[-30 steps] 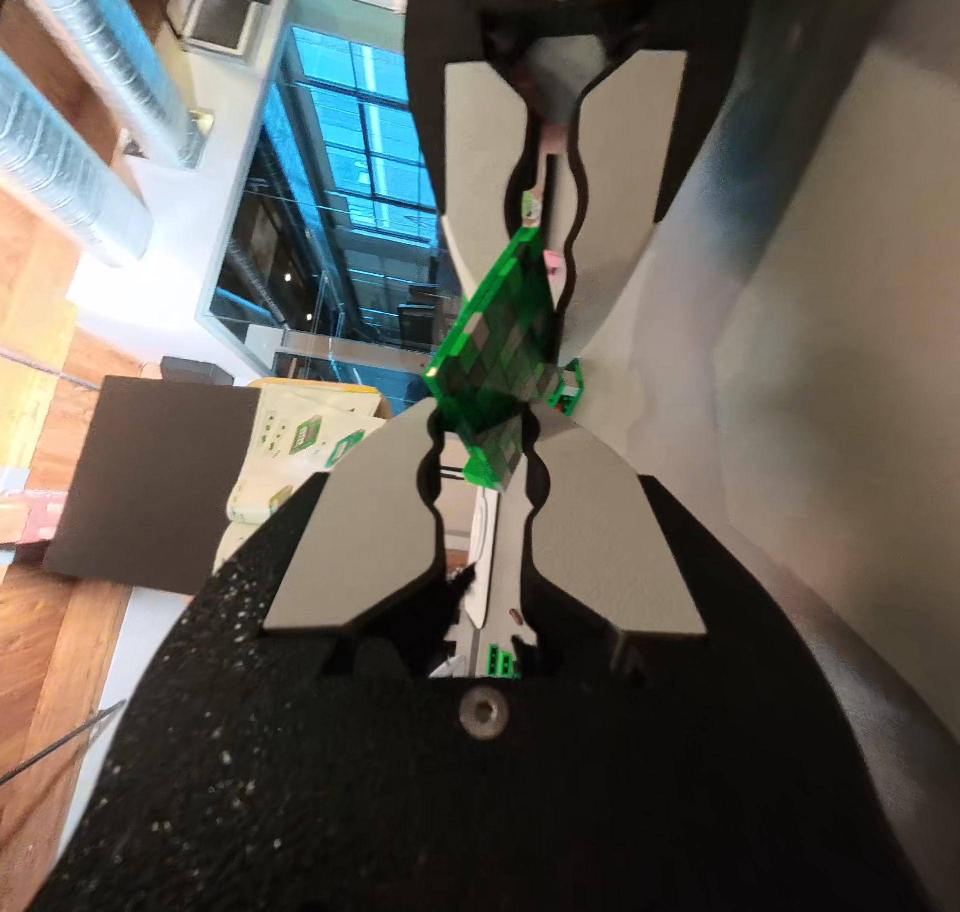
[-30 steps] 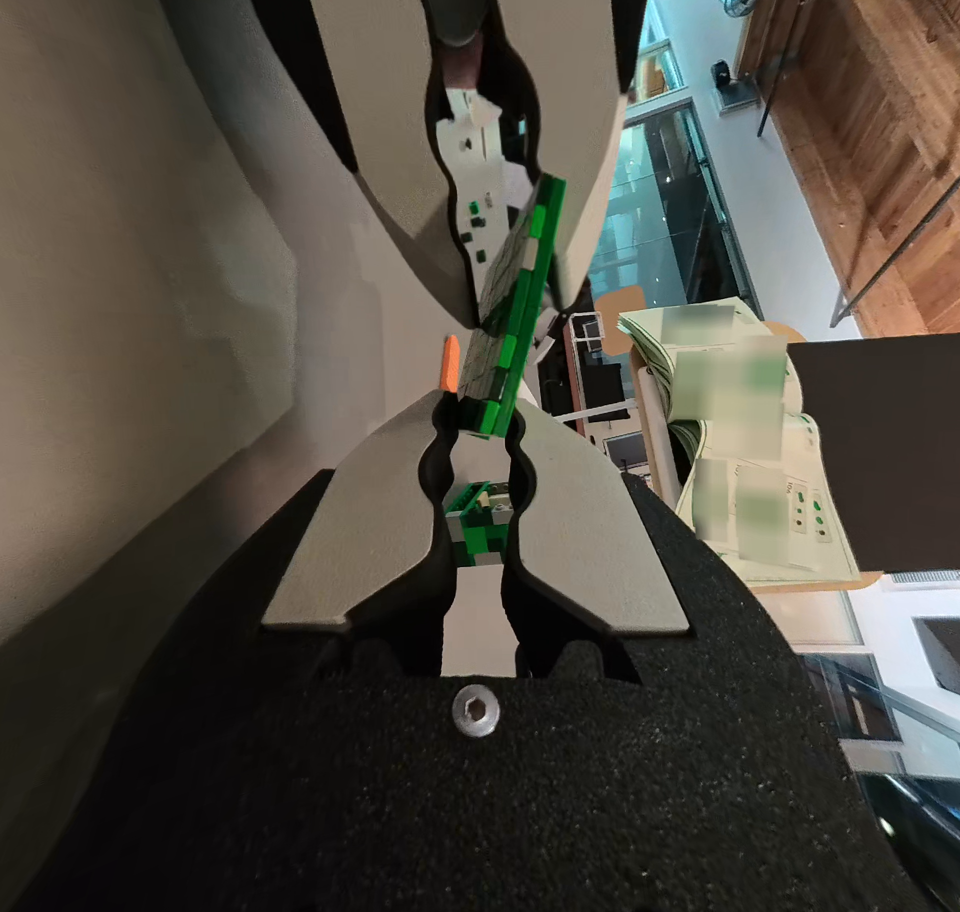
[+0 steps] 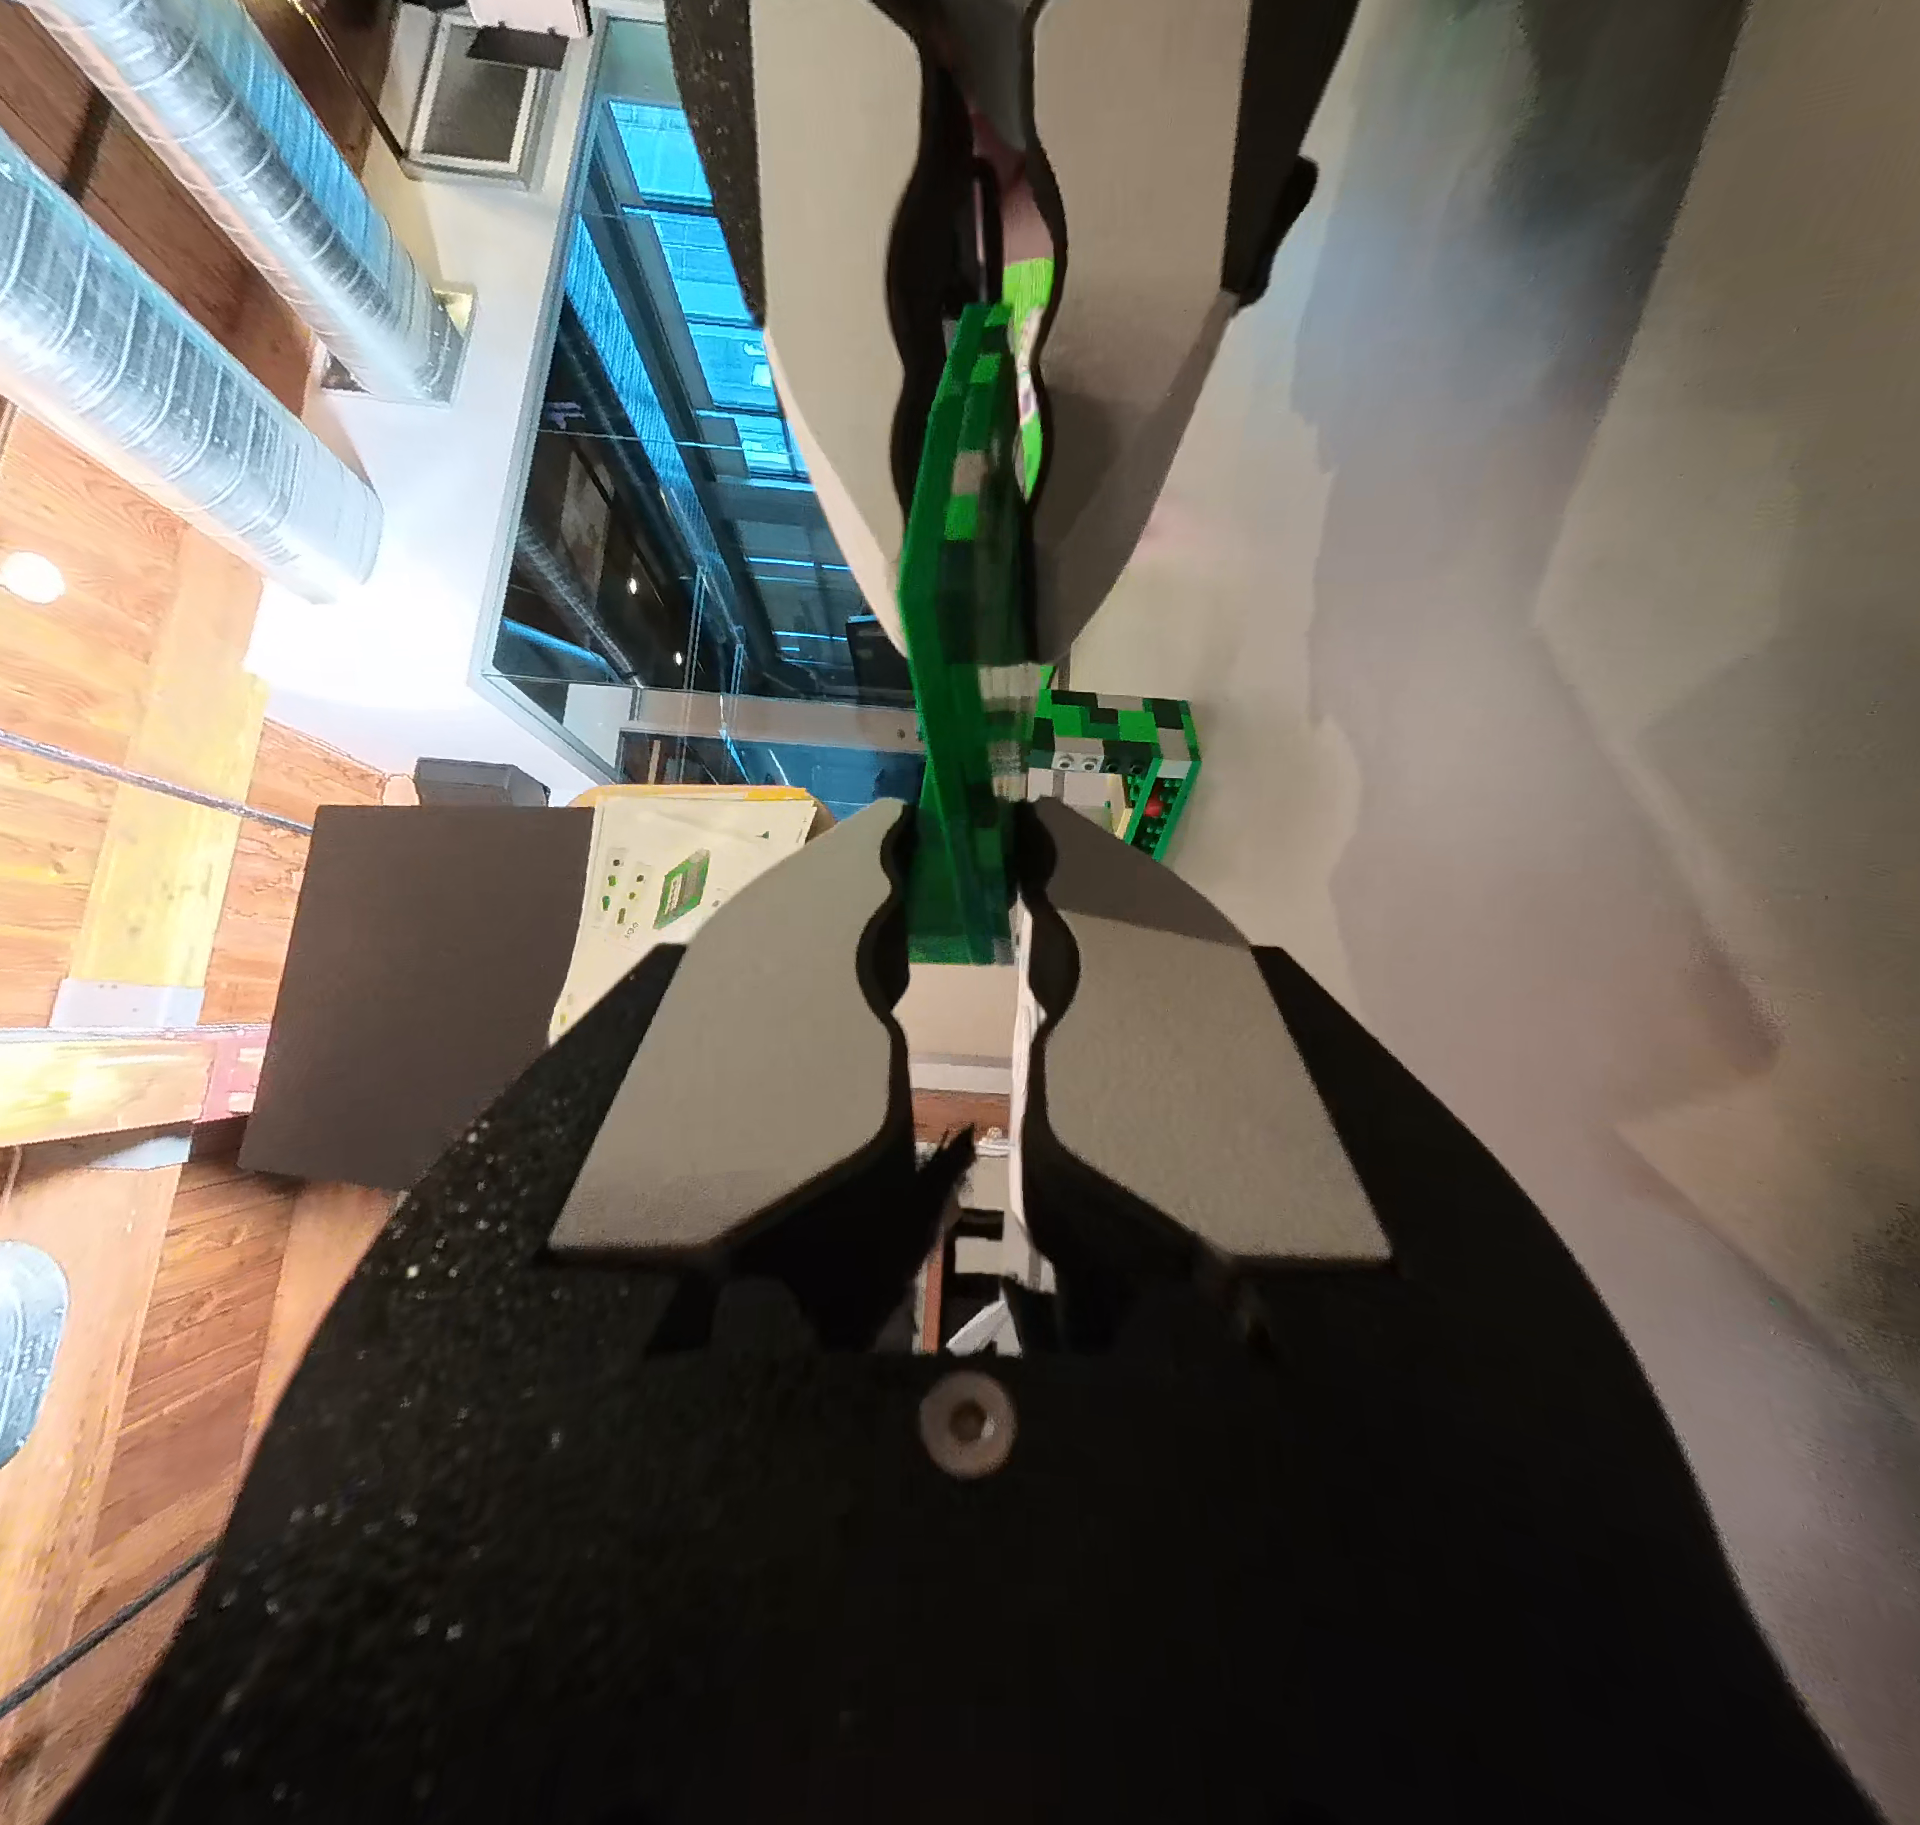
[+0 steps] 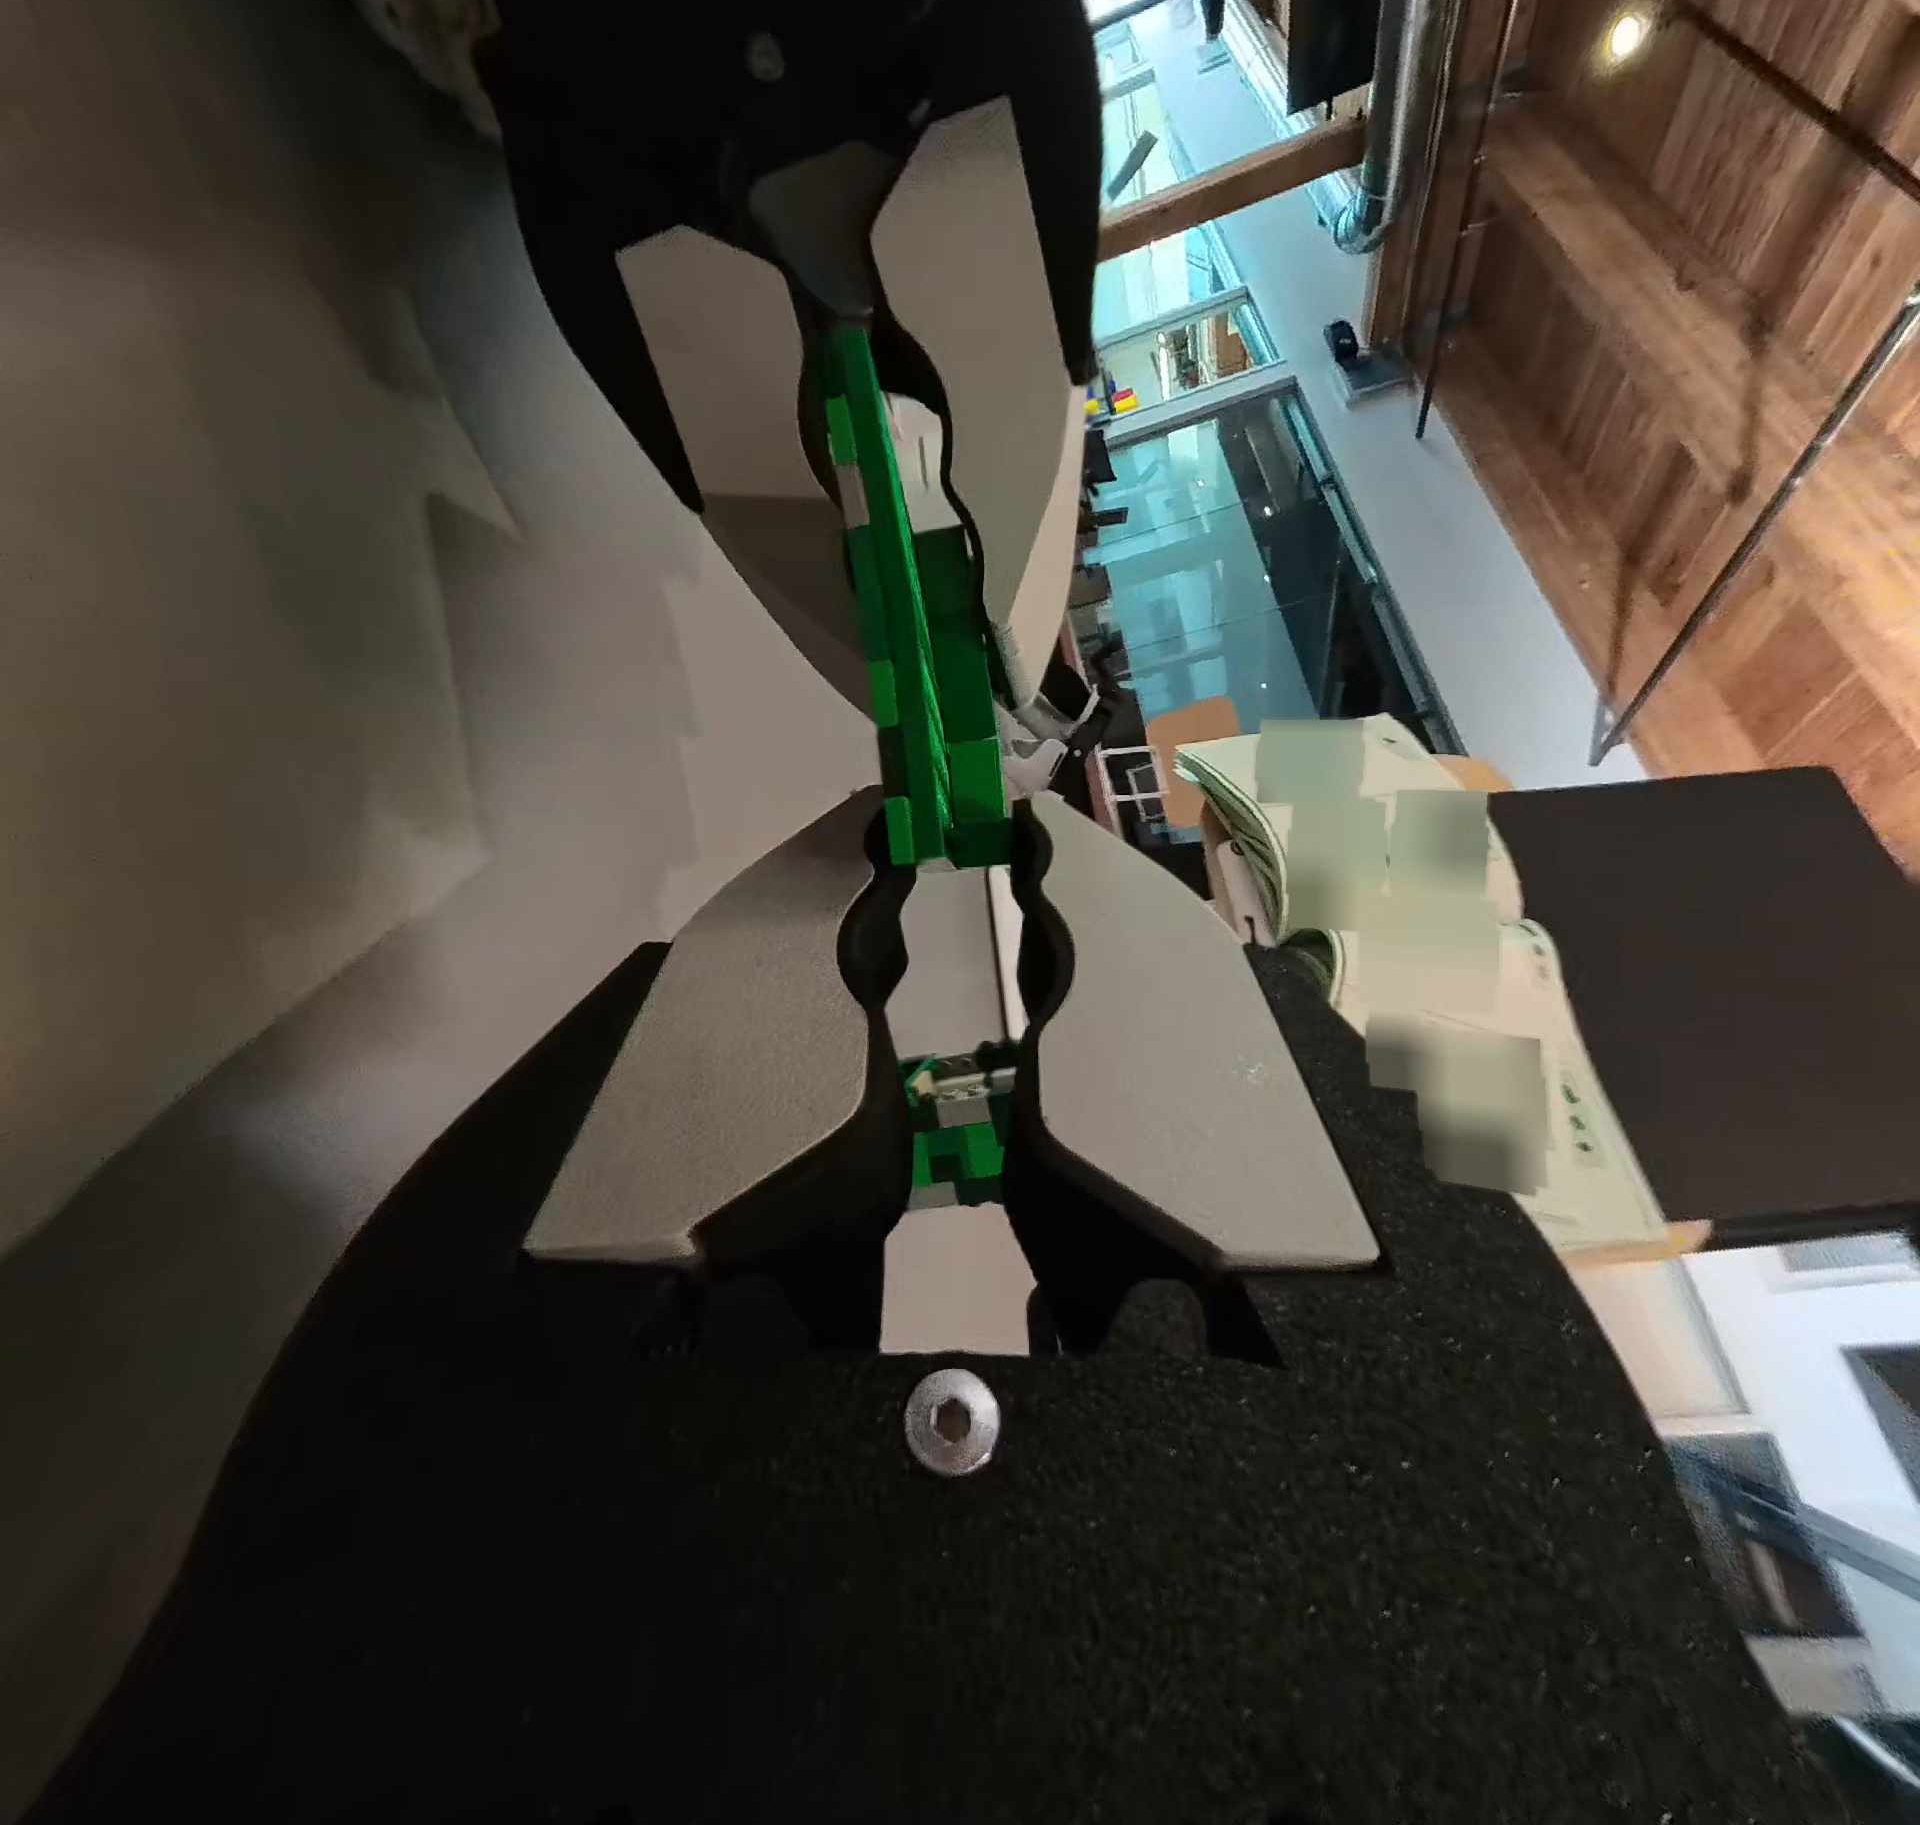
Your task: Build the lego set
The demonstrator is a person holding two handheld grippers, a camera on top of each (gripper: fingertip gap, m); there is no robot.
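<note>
Because both cameras look edge-on along the green plate (image 3: 961, 653), it seems to be held up off the tabletop (image 3: 1558, 528) between the two tools, probably so that it can be turned or squared before it goes onto the rest of the build. Left tongs (image 3: 961, 825) are nearly pressed together, their tips pinching the plate's near end; only the plate's own thickness keeps them apart. Right tongs (image 4: 945, 825) do the same from the other end, tips drawn in tight on the green edge. Each view shows the other tool opposite, its grey fingers flanking the far end of the plate, so the piece is gripped at both ends and hangs in the air between them. A two-ended hold like this would steady a thin, flat part against twisting.

Behind the plate in the left view, a green and grey block model (image 3: 1117, 762) stands on the tabletop, likely the body this plate belongs to. An open booklet (image 4: 1403, 944) lies near the table's edge beside a black mat (image 4: 1704, 986).
</note>
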